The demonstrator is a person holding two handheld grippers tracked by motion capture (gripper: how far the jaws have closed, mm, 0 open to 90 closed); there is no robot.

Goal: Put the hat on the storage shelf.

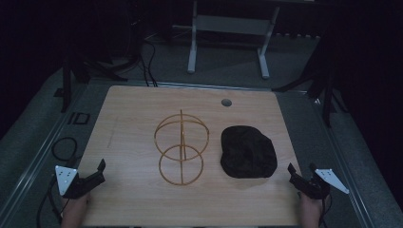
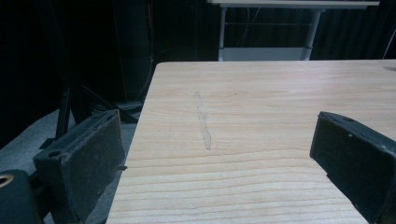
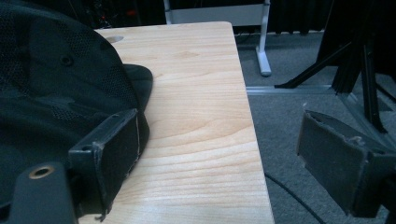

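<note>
Two things are laid on the wooden table (image 1: 142, 199): a black cap (image 1: 248, 151) of soft, holey cloth, set toward the right side, and a thin gold wire stand (image 1: 181, 146) made of rings, just to its left. Nothing is gripped yet. The left gripper (image 1: 95, 176) is held at the near left edge with its jaws spread wide, and the right gripper (image 1: 300, 176) (also spread wide) is held near the cap. The work seems only begun; next, the cap's soft edge would probably need to be pinched gently.

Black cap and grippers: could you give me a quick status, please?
Left gripper, right gripper: open, empty. Black cap flat beside wire stand. Nothing in the way.
</note>
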